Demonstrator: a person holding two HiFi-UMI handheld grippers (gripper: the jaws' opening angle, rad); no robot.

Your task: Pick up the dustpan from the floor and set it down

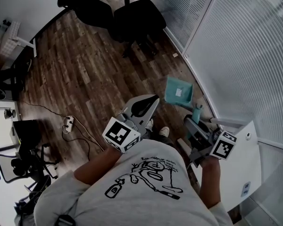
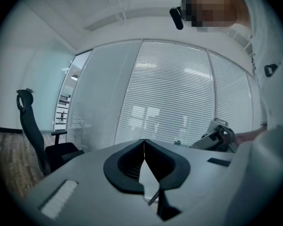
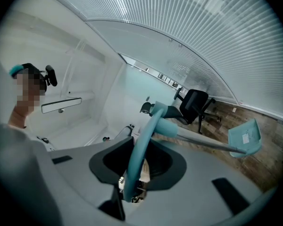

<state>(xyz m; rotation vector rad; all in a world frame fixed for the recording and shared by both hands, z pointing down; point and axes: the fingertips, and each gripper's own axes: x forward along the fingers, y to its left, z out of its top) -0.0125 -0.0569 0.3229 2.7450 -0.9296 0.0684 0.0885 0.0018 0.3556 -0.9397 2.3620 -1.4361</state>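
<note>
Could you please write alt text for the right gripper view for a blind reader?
The right gripper has its fingers closed on the teal loop handle of a long-handled dustpan, whose pan shows at right against the wood floor. A black office chair stands behind.

Landmark: dustpan [image 1: 178,91], as seen in the head view.
Blind wall [image 1: 236,55]: immediately right of the dustpan, running past it.
Office chair [image 1: 137,18]: beyond the dustpan, near the same wall.
Right gripper [image 1: 193,121]: on the dustpan handle, at the end nearest the person.
Left gripper [image 1: 148,103]: left of the dustpan, apart from it.
Power strip [image 1: 68,124]: on the floor [image 1: 85,69], well left of the dustpan.
Cabinet [image 1: 247,164]: right of the dustpan handle, on the person's side.
</note>
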